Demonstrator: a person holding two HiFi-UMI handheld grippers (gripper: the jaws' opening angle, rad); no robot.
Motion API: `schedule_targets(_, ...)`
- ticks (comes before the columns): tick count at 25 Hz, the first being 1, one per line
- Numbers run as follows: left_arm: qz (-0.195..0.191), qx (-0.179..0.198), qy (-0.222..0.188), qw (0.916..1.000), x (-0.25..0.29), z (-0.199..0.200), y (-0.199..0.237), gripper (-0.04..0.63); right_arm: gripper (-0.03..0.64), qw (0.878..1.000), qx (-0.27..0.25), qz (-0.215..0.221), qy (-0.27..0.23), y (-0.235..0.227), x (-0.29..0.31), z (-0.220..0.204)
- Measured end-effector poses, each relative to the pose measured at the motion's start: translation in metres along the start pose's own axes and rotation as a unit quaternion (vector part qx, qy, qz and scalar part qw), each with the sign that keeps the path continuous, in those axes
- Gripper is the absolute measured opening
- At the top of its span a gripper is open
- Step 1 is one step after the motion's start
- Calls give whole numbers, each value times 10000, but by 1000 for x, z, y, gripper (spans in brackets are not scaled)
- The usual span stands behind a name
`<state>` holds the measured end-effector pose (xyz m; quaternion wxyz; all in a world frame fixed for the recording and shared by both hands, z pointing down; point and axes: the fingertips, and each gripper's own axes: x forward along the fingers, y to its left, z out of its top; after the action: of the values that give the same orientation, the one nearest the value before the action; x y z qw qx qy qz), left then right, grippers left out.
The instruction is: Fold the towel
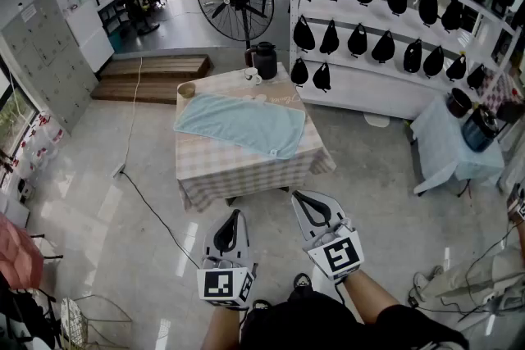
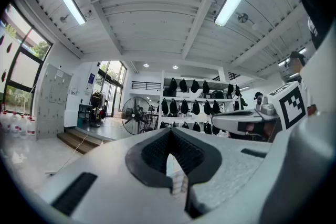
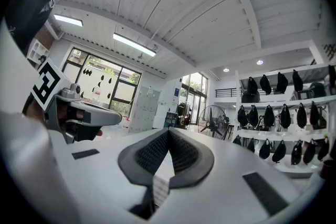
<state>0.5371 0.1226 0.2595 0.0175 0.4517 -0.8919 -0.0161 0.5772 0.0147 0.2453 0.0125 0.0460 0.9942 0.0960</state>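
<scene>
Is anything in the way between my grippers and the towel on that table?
Nothing visible does. Only bare floor lies between the left gripper, the right gripper and the table; the towel lies spread on top. The bowl, cup and kettle stand at the far edge, beyond it.

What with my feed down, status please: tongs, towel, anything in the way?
Both shut, empty: left tongs, right tongs, short of the table. On it the towel, spread out, unfolded. At far edge: jug, cup, bowl.

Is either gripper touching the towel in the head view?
No: the left gripper and right gripper hang short of the table, where the towel lies spread.
</scene>
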Motion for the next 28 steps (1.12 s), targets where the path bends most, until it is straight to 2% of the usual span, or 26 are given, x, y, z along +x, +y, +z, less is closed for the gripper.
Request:
schedule_targets(4, -50, -148, -39, 9999, 15, -7, -10, 5, 2, 9998, 122, 177, -52, -10, 3, -7)
schedule_targets(8, -131, -206, 123, 9996, 38, -23, -23, 11, 3, 9993, 104, 362, 81, -29, 6, -24)
schedule_targets(9, -134, -242, 185, 9994, 45, -28, -26, 36, 3, 9990, 129, 404, 115, -35, 7, -28)
schedule_targets(10, -122, -289, 249, 9992, 52, -33, -28, 89, 6, 9988, 157, 437, 138, -42, 7, -33)
schedule_targets(12, -83, -363, 359, 9987, 65, -44, -31, 165, 49, 9983, 216, 499, 189, -55, 8, -43)
schedule_targets(15, -39, -397, 471, 9981, 81, -57, -37, 210, 167, 9970, 256, 640, 349, -73, 15, -61)
schedule_targets(18, -24, -403, 641, 9971, 98, -67, -42, 219, 207, 9961, 255, 714, 456, -90, 23, -75)
schedule_targets(22, -41, -378, 754, 9964, 125, -72, -36, 222, 210, 9954, 376, 707, 532, -110, 42, -89)
schedule_targets(28, -165, -464, 743, 9960, 183, -83, 5, 222, 218, 9955, 334, 568, 686, -137, 96, -113)
